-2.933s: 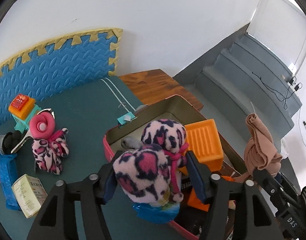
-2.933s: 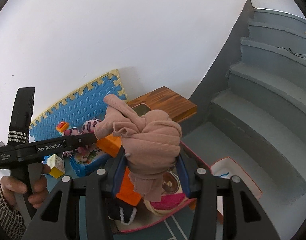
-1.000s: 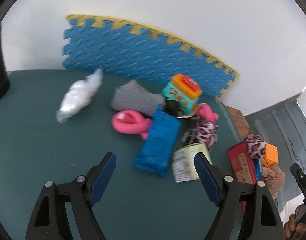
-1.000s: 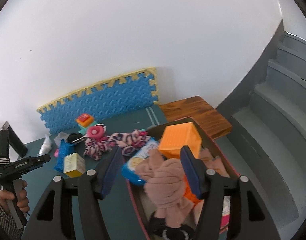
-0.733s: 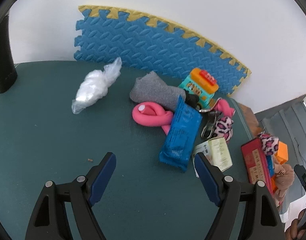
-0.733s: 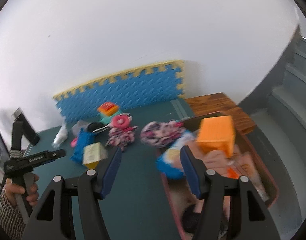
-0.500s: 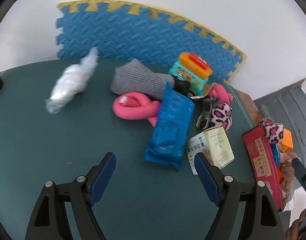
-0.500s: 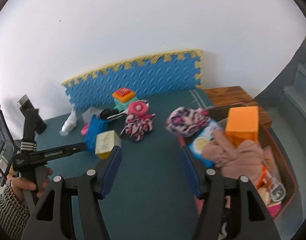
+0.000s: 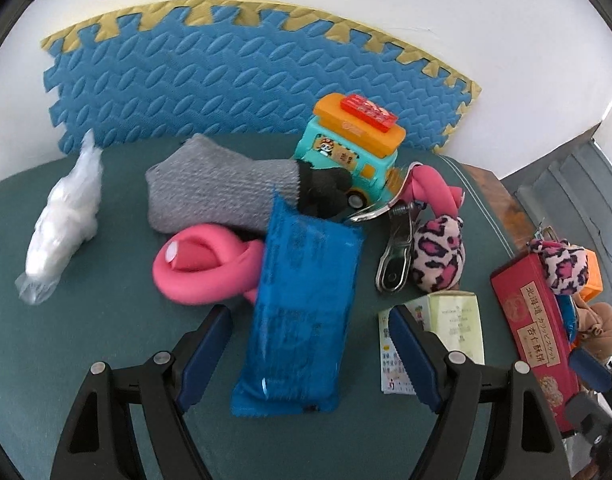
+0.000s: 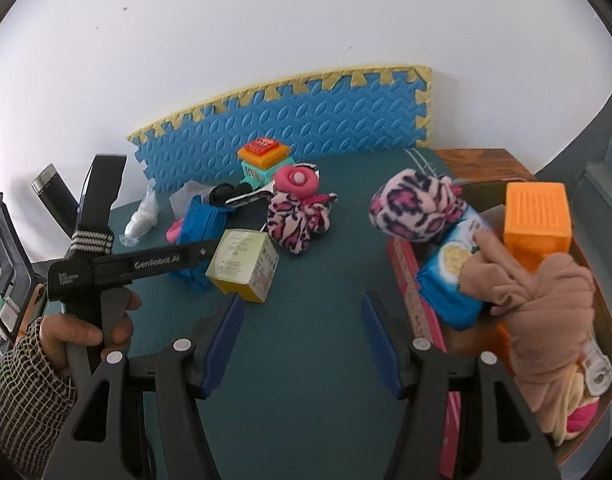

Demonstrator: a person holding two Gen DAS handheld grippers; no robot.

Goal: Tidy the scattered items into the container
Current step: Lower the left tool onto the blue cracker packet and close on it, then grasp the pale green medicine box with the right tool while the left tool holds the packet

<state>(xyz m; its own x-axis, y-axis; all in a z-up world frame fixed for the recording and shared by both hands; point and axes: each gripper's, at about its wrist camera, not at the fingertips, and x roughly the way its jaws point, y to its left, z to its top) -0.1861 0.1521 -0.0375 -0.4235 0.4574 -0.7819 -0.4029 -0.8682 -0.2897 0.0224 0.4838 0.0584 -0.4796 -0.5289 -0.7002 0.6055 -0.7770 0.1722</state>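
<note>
Between your left gripper [image 9: 310, 354] jaws, closing but not yet touching: the blue packet [image 9: 302, 308]. Its slick wrapper may slip or drag the pink foam ring [image 9: 202, 270]. Right gripper [image 10: 300, 338] open, empty. Container [image 10: 416, 304] already heaped; items could spill. Green mat [image 10: 326, 264], white wall, stairs beyond.

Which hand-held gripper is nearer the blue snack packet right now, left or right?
Left. The left hand-held gripper straddles the blue snack packet, its jaws closing but not yet touching. The right hand-held gripper hangs over bare mat, with the packet farther off behind a small box.
</note>
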